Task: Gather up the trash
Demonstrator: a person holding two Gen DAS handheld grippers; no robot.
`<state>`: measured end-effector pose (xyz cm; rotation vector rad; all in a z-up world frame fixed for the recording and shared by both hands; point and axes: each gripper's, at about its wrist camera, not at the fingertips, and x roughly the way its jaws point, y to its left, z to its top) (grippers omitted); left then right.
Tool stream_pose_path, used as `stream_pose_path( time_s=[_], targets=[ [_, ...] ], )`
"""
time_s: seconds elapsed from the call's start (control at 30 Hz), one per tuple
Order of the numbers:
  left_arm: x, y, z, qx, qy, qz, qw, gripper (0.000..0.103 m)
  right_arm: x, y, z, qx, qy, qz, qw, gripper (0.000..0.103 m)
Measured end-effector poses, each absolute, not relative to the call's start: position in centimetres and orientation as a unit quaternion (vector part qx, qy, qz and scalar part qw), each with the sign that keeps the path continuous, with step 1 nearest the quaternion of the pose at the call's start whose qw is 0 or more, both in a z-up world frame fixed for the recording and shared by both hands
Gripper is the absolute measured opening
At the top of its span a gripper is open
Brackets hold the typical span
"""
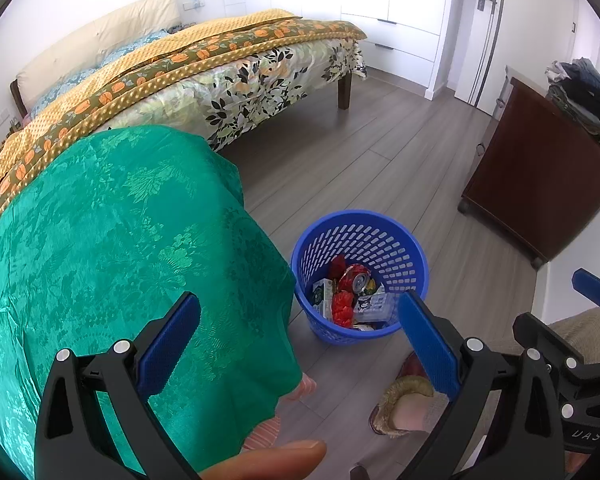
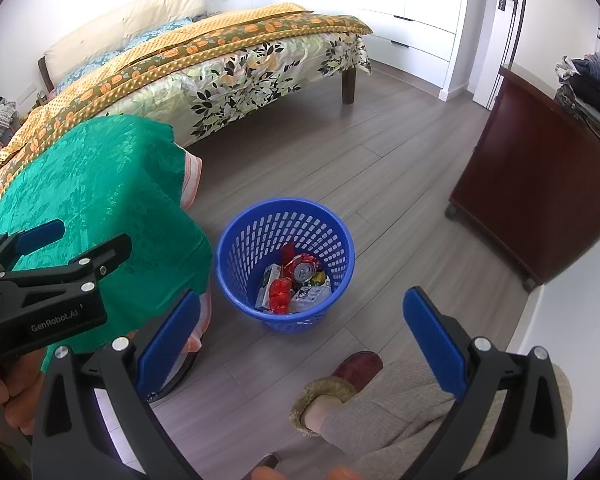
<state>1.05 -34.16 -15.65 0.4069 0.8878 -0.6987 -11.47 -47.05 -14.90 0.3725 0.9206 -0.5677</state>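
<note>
Slipper toe [image 2: 358, 366] clearer from right wrist

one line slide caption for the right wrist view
Open right gripper above a blue perforated plastic bin holding a crushed red can.

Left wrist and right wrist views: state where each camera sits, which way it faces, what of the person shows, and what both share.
Left wrist: on the left tool, angled down over the green cloth; its open fingers, a fingertip, a slippered foot and the right tool show.
Right wrist: on the right tool, angled down at the floor; its open fingers, a trouser leg, a slippered foot and the left tool show.
Shared: the blue basket of trash, bed and dresser.
</note>
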Motion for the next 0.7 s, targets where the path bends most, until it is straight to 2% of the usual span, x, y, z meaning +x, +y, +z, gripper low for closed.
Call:
stream_pose_path(
  time_s=[0.7],
  targets=[
    [1.06,-34.38,-15.53,0.192,0.418,-0.329,0.825,0.098,-11.39,-46.77,-15.00,0.176,0.436,-0.269,0.841,0.098]
  ],
)
